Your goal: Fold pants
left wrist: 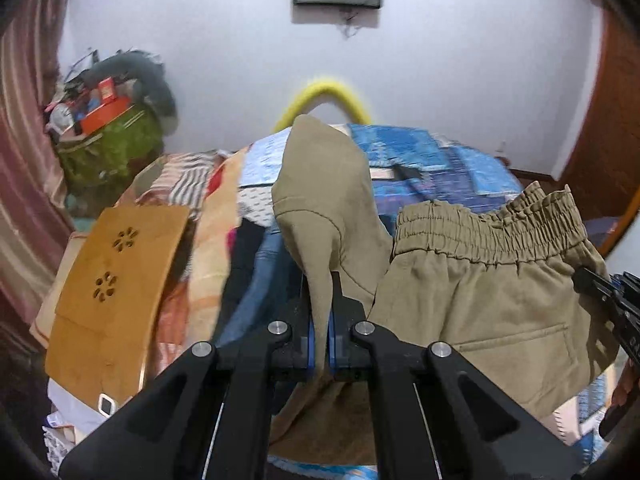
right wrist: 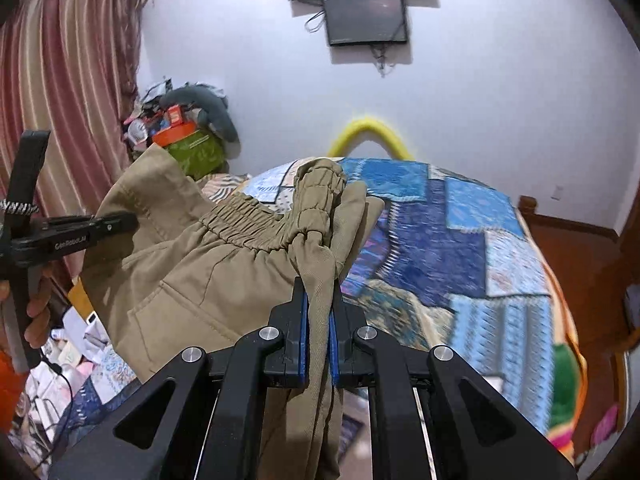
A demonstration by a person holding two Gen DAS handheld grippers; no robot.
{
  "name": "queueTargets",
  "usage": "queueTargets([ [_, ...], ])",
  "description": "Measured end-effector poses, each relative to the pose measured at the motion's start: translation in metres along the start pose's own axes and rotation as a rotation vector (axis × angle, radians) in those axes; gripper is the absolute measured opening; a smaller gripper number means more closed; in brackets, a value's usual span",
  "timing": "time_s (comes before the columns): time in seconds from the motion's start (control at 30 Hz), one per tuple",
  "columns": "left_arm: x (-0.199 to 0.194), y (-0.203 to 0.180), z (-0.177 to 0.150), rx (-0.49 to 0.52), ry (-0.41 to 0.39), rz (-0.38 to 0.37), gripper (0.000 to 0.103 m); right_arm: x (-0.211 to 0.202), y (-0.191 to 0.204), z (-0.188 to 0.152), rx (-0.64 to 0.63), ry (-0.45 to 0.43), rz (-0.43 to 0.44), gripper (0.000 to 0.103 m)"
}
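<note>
The khaki pants (left wrist: 480, 300) with an elastic waistband hang in the air above the bed, stretched between both grippers. My left gripper (left wrist: 320, 304) is shut on a fold of the pants' upper edge. My right gripper (right wrist: 319, 308) is shut on the bunched waistband end of the pants (right wrist: 224, 280). The right gripper (left wrist: 608, 300) shows at the right edge of the left wrist view. The left gripper (right wrist: 116, 222) shows at the left of the right wrist view, held by a hand.
A bed with a blue patchwork quilt (right wrist: 460, 248) lies below and ahead. A brown cardboard piece (left wrist: 116, 280) and loose clothes lie on its left side. A green bag piled with clutter (left wrist: 112, 144) stands by the striped curtain (right wrist: 68, 92). A yellow curved bar (left wrist: 320, 96) rises behind the bed.
</note>
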State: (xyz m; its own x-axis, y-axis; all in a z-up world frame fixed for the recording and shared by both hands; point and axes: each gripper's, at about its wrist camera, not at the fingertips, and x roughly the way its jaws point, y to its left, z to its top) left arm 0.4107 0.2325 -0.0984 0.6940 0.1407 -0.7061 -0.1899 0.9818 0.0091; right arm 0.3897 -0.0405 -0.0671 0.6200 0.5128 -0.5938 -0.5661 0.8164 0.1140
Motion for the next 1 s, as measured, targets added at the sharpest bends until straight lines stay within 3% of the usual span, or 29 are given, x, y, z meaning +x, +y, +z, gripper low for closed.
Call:
queueTargets([
  [0.23,0.081,0.056,-0.018,-0.052,0.090,0.091,0.004,0.080,0.037,-0.009,-0.013,0.058,0.037,0.007],
  [0.37,0.135,0.086,-0.051,-0.117,0.233,0.078,0.005,0.117,0.042,-0.027,-0.011,0.137,0.037,0.007],
  [0.47,0.154,0.100,-0.072,-0.139,0.275,0.059,0.010,0.136,0.036,-0.049,-0.002,0.215,0.024,0.008],
  [0.6,0.144,0.099,-0.084,-0.124,0.258,0.066,0.026,0.135,0.027,-0.063,-0.002,0.275,0.012,0.024],
  [0.63,0.139,0.100,-0.086,-0.122,0.262,0.079,0.037,0.130,0.026,-0.064,-0.009,0.283,0.010,0.024],
  [0.7,0.130,0.099,-0.088,-0.122,0.270,0.084,0.045,0.118,0.029,-0.064,-0.033,0.287,0.006,0.026],
  [0.87,0.084,0.079,-0.091,-0.071,0.242,0.068,0.046,0.078,0.033,-0.061,-0.031,0.237,0.013,0.027],
  [1.0,0.024,0.061,-0.086,-0.043,0.168,0.032,0.047,0.034,0.040,-0.049,-0.016,0.156,0.039,0.027],
])
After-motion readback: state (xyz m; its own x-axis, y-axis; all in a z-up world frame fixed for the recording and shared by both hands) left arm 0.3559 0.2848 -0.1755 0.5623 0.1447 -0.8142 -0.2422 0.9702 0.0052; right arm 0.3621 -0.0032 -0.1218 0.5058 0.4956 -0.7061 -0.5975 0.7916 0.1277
